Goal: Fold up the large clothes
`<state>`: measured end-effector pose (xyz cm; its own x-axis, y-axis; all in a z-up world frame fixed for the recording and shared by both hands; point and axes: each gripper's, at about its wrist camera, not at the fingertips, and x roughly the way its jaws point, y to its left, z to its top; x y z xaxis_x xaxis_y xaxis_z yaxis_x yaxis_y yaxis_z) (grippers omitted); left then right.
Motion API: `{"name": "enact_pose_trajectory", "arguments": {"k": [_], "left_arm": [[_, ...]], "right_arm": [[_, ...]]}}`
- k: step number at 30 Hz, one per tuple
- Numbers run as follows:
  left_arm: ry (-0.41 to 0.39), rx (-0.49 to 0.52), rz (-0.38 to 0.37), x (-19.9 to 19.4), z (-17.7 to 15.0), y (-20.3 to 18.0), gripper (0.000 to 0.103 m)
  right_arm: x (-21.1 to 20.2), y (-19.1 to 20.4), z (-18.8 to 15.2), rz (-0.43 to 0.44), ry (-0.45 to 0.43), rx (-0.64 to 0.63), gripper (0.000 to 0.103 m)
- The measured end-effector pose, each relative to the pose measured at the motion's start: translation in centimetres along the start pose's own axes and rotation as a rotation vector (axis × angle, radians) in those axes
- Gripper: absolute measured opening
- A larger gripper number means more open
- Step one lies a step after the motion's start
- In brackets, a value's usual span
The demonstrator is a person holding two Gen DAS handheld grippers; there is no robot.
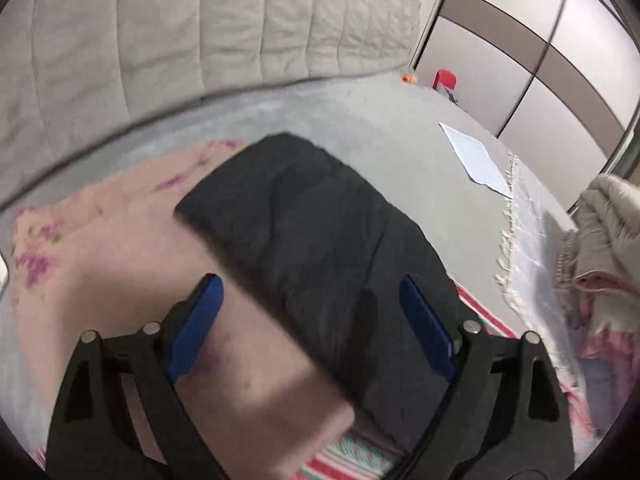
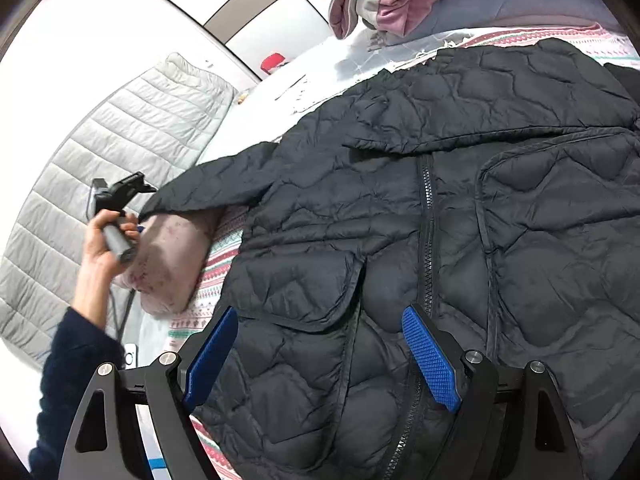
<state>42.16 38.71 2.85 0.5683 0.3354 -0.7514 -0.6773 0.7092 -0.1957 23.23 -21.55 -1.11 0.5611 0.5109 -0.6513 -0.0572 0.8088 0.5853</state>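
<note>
Two claws, both spread wide, gripping nothing. Black quilted jacket (image 2: pixel 460 208) lies front-up on the bed (image 1: pixel 360 120), sleeve (image 1: pixel 304 216) draped over a pink pillow (image 1: pixel 100 248). Left claw (image 1: pixel 310 320) hovers above sleeve, right claw (image 2: pixel 320 356) near hem. Risk: slick padded fabric slips, or left pinches pillow w/ sleeve.

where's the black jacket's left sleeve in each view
Left wrist: the sleeve runs up the centre of the picture, its cuff end at upper centre, lying partly over the pink pillow.
Right wrist: the sleeve stretches out to the left of the jacket, at centre left.
Shared landmark: the pink pillow under the sleeve, in front of the grey quilted headboard.
</note>
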Motion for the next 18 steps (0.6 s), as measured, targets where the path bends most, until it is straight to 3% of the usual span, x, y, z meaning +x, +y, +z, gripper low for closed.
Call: {"name": "enact_pose_trajectory", "arguments": {"k": [1,3,4,6,10,13,18], "left_arm": [[-0.013,0.028,0.019,0.3,-0.1,-0.4,0.067],[0.006,0.06,0.052,1.3,-0.7,-1.3,0.037],[0.006,0.064,0.066,1.5,-0.7,-1.2,0.033],[-0.003,0.084,0.082,1.4,-1.1,-1.8,0.01],[-0.054,0.088,0.069,-0.5,-0.9,-3.3,0.006],[-0.132,0.144,0.006,-4.2,-1.3,-5.9,0.006],[-0.276,0.28,-0.224,-12.5,-5.1,-12.0,0.006]], "right_arm": [[-0.1,-0.3,0.1,-0.004,-0.004,0.011,0.086],[-0.4,-0.9,0.2,-0.003,-0.013,0.034,0.086],[-0.6,-1.2,0.3,0.001,-0.018,0.05,0.086],[-1.0,-1.9,0.5,0.015,-0.023,0.079,0.086],[-2.0,-3.8,1.1,0.045,-0.053,0.158,0.086],[-3.4,-6.2,1.7,0.028,-0.101,0.231,0.086],[-5.5,-11.1,1.8,0.163,-0.159,0.437,0.086]]}}
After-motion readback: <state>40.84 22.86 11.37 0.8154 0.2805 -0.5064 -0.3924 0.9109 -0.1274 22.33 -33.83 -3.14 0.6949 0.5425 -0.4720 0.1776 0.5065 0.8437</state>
